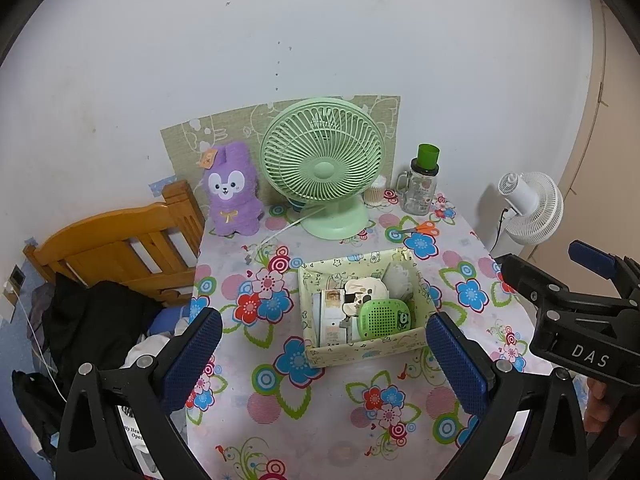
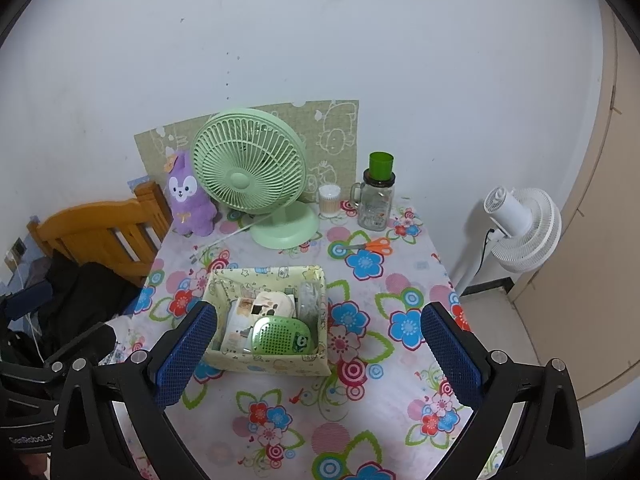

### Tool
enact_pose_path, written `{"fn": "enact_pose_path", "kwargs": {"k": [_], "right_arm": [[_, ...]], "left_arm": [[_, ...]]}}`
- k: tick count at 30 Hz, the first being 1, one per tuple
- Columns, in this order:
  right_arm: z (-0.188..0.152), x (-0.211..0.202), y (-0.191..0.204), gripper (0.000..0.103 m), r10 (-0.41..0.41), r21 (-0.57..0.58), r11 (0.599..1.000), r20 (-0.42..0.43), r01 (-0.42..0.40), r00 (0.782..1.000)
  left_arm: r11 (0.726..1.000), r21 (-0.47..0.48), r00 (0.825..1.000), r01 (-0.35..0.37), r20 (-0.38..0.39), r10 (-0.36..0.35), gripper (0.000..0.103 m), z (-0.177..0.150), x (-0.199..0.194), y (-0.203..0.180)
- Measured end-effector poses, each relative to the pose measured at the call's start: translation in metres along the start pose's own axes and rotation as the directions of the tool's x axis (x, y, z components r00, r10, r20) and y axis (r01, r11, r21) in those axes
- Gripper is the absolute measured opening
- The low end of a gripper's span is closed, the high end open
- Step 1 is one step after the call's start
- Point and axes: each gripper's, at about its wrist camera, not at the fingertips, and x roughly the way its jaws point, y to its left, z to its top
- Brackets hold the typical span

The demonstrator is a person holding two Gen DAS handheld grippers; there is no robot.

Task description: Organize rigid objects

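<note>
A pale yellow patterned box stands mid-table on the flowered tablecloth. It holds a green perforated case, white cards and other small items. Orange-handled scissors lie behind it to the right. My left gripper is open and empty, held above the table in front of the box. My right gripper is open and empty, over the box's right front corner; it also shows at the right of the left wrist view.
At the table's back stand a purple plush toy, a green desk fan, a cotton swab jar and a glass mug jar with a green cup. A wooden bed frame is left, a white floor fan right.
</note>
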Motion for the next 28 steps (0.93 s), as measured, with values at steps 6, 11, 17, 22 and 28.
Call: {"fn": "enact_pose_path", "kwargs": {"k": [6,11,17,22,28], "right_arm": [[-0.0005,-0.0004,-0.0008,0.103,-0.001,-0.001,1.0,0.0,0.001,1.0],[-0.0003,-0.0002,-0.0007,0.103,-0.001,0.0,1.0,-0.001,0.001,1.0],[-0.0012,-0.0014,-0.0003,0.103,0.0,-0.001,1.0,-0.005,0.0,1.0],[-0.0014,-0.0012,0.0,0.103,-0.002,0.0,1.0,-0.007,0.002,1.0],[0.0009,0.0012,0.0018,0.103,-0.008,-0.017,1.0,-0.038,0.007,0.999]], "left_arm": [[1.0,0.003,1.0,0.0,0.0,0.0,0.103,0.0008,-0.0005,-0.002],[1.0,0.002,1.0,-0.004,0.0,0.004,0.103,0.0013,0.0,-0.0024],[1.0,0.003,1.0,-0.003,-0.007,0.003,0.103,0.0004,0.0013,-0.003],[1.0,0.002,1.0,-0.003,-0.007,0.003,0.103,0.0005,0.0014,-0.0028],[1.0,-0.023,0.999,0.003,-0.032,-0.004,0.103,0.0028,0.0066,-0.0029]]}}
